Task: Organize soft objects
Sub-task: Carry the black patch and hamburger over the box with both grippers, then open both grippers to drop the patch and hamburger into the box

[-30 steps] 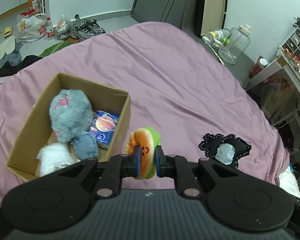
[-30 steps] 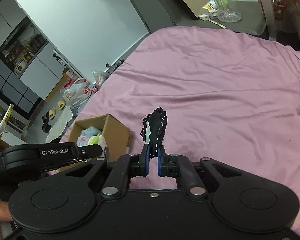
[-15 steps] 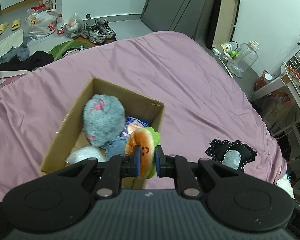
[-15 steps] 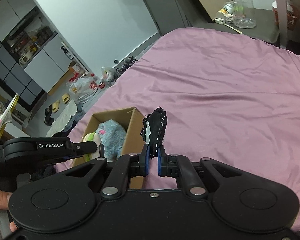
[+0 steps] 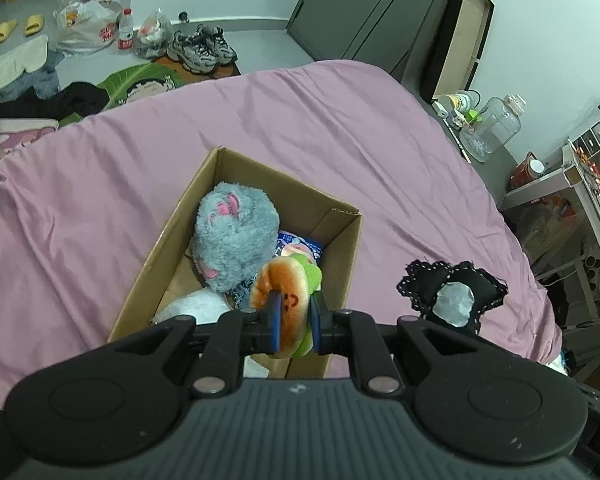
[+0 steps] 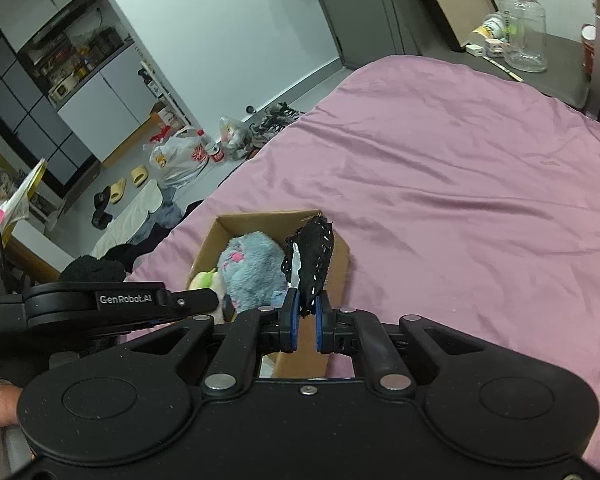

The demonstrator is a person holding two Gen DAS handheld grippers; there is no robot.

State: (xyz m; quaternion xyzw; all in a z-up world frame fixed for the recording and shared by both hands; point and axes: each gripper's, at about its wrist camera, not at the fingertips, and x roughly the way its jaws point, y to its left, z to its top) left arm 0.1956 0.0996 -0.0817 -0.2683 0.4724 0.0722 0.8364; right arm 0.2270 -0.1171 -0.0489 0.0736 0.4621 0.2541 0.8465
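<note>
Your left gripper (image 5: 294, 320), low centre of its frame, clamps the burger plush (image 5: 282, 300) over the near right corner of the box (image 5: 236, 168) on the pink bed (image 5: 100, 200). Your right gripper (image 6: 303, 322) pinches the black pad (image 6: 314, 256) upright over the box's right side. Inside lie a grey plush (image 5: 234, 236) and what may be a white one (image 5: 192, 306).
</note>
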